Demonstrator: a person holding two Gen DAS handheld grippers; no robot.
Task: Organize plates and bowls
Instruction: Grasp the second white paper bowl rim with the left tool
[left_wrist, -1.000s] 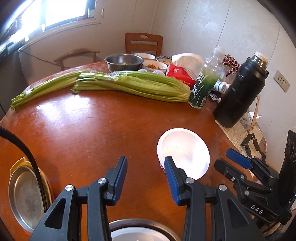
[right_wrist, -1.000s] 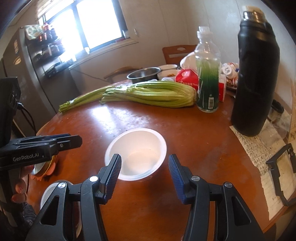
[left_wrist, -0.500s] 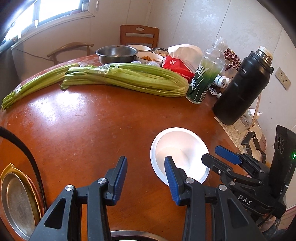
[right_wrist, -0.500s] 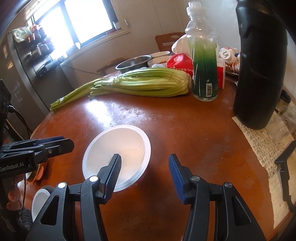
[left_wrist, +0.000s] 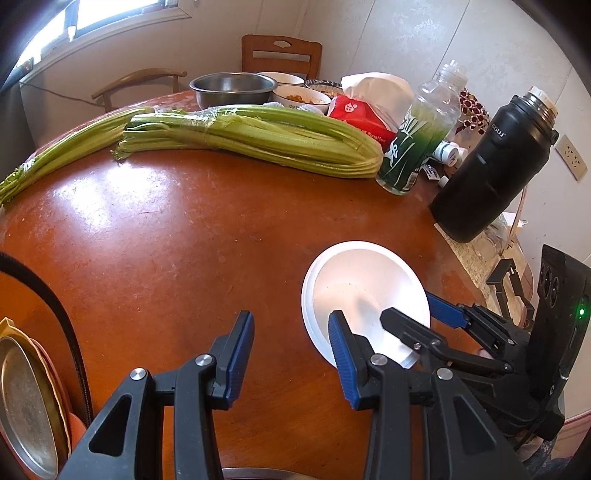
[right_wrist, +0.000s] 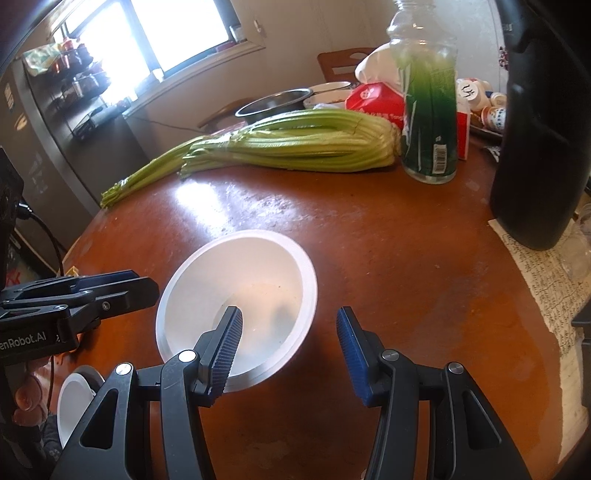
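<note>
Both claws have dropped closer to the white bowl on the desk — the right claw, jaws apart, now straddles its near right rim while the left claw hangs open and empty just left of it — so a grasp looks imminent.

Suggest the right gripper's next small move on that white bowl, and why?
Probably close the right gripper: one finger already sits inside the white bowl, the other outside its rim, jaws open. The left gripper is empty beside it.
</note>
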